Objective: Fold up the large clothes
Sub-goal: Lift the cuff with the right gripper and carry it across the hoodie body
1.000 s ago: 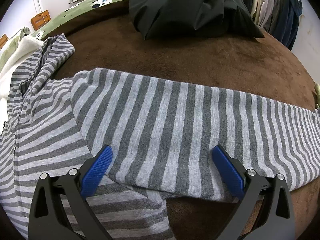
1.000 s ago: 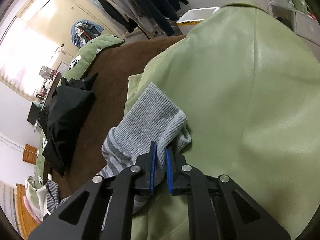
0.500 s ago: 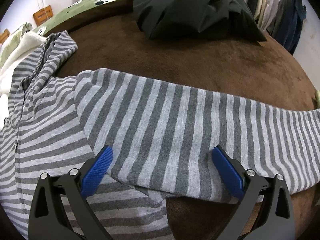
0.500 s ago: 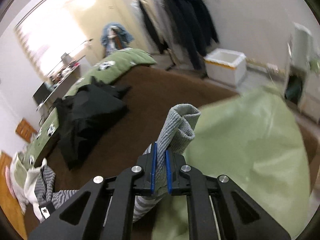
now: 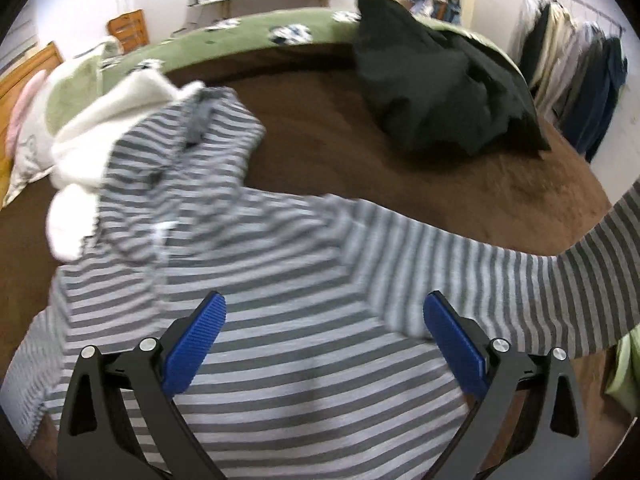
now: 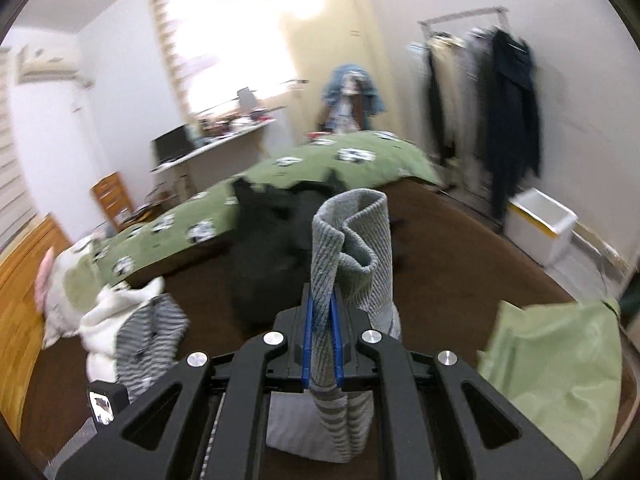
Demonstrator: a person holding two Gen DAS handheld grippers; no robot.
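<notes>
A grey striped hoodie [image 5: 280, 280] lies spread on the brown bed cover [image 5: 360, 152]. Its sleeve [image 5: 560, 280] runs off to the right and rises at the frame edge. My left gripper [image 5: 324, 332] is open and empty, just above the hoodie's body. My right gripper [image 6: 322, 340] is shut on the sleeve's grey ribbed cuff [image 6: 352, 240], held upright above the bed. The hoodie's body [image 6: 148, 340] shows at the lower left in the right wrist view.
A black garment [image 5: 440, 92] lies heaped at the back of the bed. A white fleece garment [image 5: 100, 128] lies under the hood. A light green jacket [image 6: 560, 380] lies at the right. A green patterned quilt [image 6: 340, 160], a clothes rack [image 6: 500, 100] and a white bin [image 6: 540, 220] stand beyond.
My right gripper has lifted the cuff up off the green jacket and swung level toward the room. The left gripper has pulled back, so the hood and body now show.
</notes>
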